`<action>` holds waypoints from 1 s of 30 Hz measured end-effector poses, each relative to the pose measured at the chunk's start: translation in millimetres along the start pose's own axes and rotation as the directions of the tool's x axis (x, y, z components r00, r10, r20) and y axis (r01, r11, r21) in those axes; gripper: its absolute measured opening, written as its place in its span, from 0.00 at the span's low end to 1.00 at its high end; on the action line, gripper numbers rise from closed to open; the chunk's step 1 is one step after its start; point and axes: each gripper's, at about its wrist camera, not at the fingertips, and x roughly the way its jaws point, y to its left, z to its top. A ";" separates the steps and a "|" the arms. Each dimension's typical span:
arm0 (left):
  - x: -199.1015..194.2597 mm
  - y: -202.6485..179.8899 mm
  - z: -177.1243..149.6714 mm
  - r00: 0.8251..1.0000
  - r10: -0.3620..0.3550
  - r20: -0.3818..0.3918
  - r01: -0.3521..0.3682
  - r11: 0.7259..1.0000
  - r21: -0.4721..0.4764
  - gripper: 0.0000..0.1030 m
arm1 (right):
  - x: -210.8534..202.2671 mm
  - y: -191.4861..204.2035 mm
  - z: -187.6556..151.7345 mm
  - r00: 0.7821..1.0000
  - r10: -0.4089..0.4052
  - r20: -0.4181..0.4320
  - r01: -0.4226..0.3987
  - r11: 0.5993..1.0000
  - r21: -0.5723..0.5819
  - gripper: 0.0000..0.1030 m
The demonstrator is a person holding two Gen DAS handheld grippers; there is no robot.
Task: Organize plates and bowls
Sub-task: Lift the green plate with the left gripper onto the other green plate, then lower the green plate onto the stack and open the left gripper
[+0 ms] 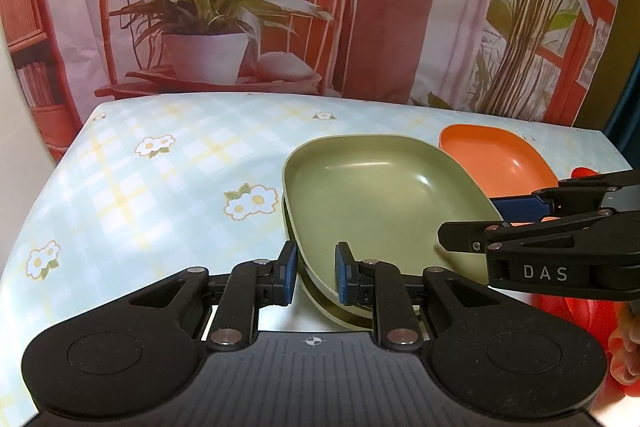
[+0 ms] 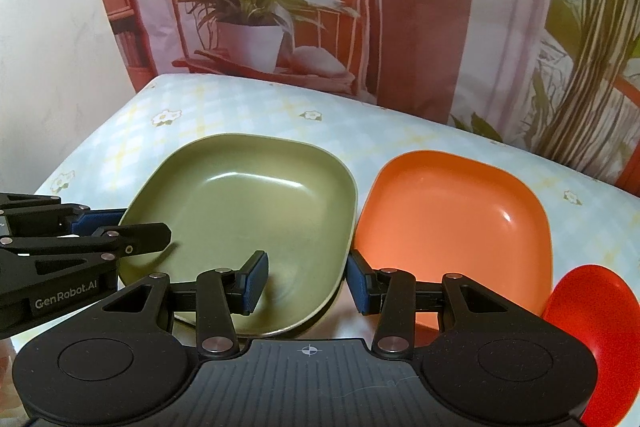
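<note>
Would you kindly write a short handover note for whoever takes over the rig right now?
Left claw: open, straddling the near-left rim of the top green plate; not clamped.
Right claw: open, straddling that plate's near-right rim.
Green plates: two stacked, the lower one showing at the near edge.
Orange plate: beside the stack, on its right.
Red bowl: near right, apart.
Done: green plates nested.
Left: orange plate and red bowl not yet stacked.

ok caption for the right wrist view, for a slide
Right hand-held gripper open astride the green plate's rim, orange plate alongside.
</note>
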 end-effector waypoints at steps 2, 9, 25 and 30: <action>-0.9 1.0 0.0 1.000 0.003 0.004 -0.003 1.000 -0.002 0.21 | -0.3 0.3 0.3 1.000 0.000 0.000 0.000 1.000 0.003 0.39; -7.8 3.5 1.5 0.999 0.015 0.033 -0.015 1.000 -0.005 0.21 | -2.6 0.4 0.3 1.000 -0.006 0.003 0.006 1.000 -0.001 0.45; -31.3 -1.1 11.8 0.996 0.031 0.088 -0.029 0.999 -0.022 0.21 | -33.0 -14.3 6.9 0.996 -0.013 0.087 0.013 1.000 -0.005 0.47; -37.0 -5.6 15.1 0.994 0.025 0.104 -0.022 0.999 -0.027 0.21 | -44.1 -24.4 5.5 0.992 -0.043 0.119 0.042 0.999 0.009 0.47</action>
